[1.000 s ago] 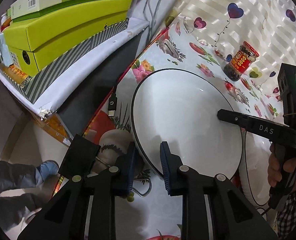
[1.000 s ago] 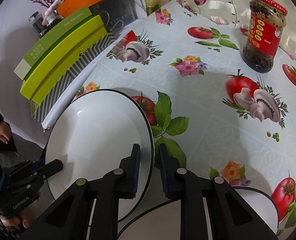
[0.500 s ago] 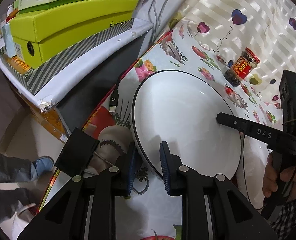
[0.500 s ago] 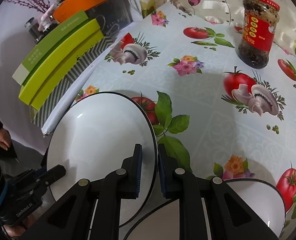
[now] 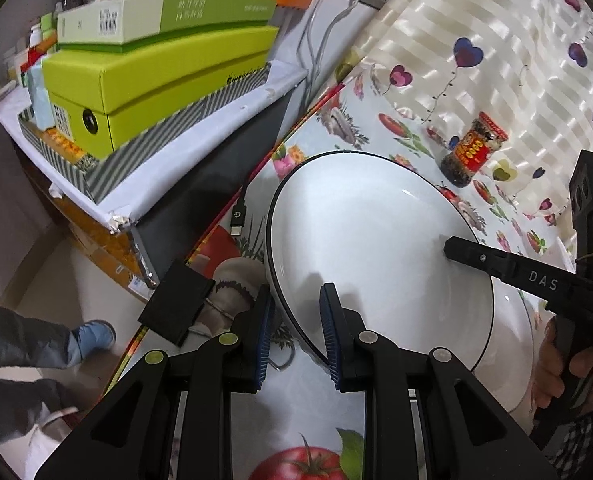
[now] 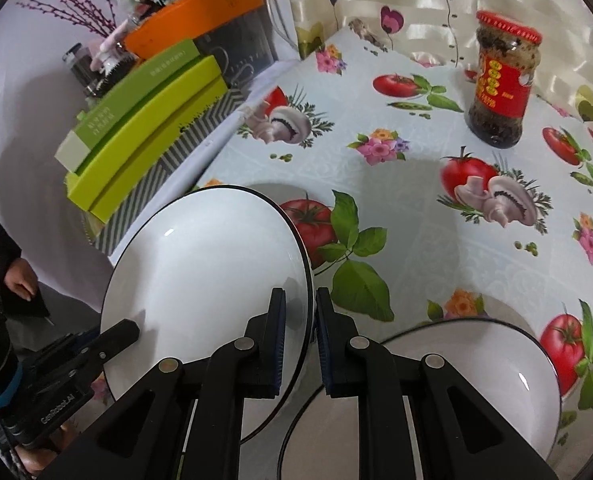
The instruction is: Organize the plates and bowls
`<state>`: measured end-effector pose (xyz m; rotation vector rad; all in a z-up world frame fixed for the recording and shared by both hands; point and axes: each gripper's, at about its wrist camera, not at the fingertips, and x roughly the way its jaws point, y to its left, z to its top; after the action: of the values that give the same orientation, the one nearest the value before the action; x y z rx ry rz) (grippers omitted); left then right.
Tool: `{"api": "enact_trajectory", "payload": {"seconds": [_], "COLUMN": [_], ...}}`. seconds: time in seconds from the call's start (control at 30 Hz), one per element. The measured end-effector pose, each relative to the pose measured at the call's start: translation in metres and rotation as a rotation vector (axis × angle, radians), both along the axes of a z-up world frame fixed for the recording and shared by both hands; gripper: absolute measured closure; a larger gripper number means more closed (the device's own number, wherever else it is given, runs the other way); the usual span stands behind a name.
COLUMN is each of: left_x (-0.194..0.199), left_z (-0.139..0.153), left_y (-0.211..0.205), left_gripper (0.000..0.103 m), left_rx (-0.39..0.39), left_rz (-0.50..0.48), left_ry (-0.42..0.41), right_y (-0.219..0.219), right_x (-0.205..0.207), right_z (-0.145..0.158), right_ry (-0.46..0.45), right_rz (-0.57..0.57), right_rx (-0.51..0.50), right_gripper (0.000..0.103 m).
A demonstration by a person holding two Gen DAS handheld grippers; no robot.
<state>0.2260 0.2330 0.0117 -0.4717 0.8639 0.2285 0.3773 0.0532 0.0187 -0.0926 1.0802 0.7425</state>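
Gripped a white black-rimmed plate (image 5: 376, 248) from two sides: left gripper (image 5: 296, 320) clamped across its near rim, right gripper (image 6: 300, 328) pinched tight on the opposite rim, one blue-lined finger (image 6: 278, 332) inside the plate and the other outside. Held the plate clear of the vegetable-print tablecloth (image 6: 396, 128) at the table's left edge, tilted rather than flat, a shadow showing on the cloth beneath it. Judged the two-sided grip a matter of balance: a wide, smooth plate would pivot or slip from a single thin pinch at the rim.

Left a second white black-rimmed dish (image 6: 476, 380) resting on the cloth near and to the right, just beside the lifted plate and partly under it in the left wrist view; likely the stacking target, so a carry to the right and a level lowering seemed next. Could not tell whether that dish was a plate or a shallow bowl.

Stood a red-labelled jar (image 6: 500, 80) far to the right, well apart. Kept green boxes (image 5: 156, 76) stacked on a striped box beyond the left table edge, off the path
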Motion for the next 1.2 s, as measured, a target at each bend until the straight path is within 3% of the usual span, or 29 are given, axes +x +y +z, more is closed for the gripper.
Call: {"api": "enact_trajectory", "payload": {"seconds": [0.5,1.2], "left_x": [-0.044,-0.107], "left_z": [0.042,0.044], "left_y": [-0.037,-0.099], "left_gripper": [0.079,0.079], "left_rx": [0.035,0.035], "left_rz": [-0.052,-0.128], "left_ry": [-0.063,-0.092], "right_y": [-0.051,-0.132], "right_x": [-0.063,-0.158], "right_z": [0.044,0.056], "right_ry": [-0.040,-0.088], "right_rz": [-0.057,-0.150], "right_rx": [0.030,0.058], "right_gripper": [0.088,0.088]}}
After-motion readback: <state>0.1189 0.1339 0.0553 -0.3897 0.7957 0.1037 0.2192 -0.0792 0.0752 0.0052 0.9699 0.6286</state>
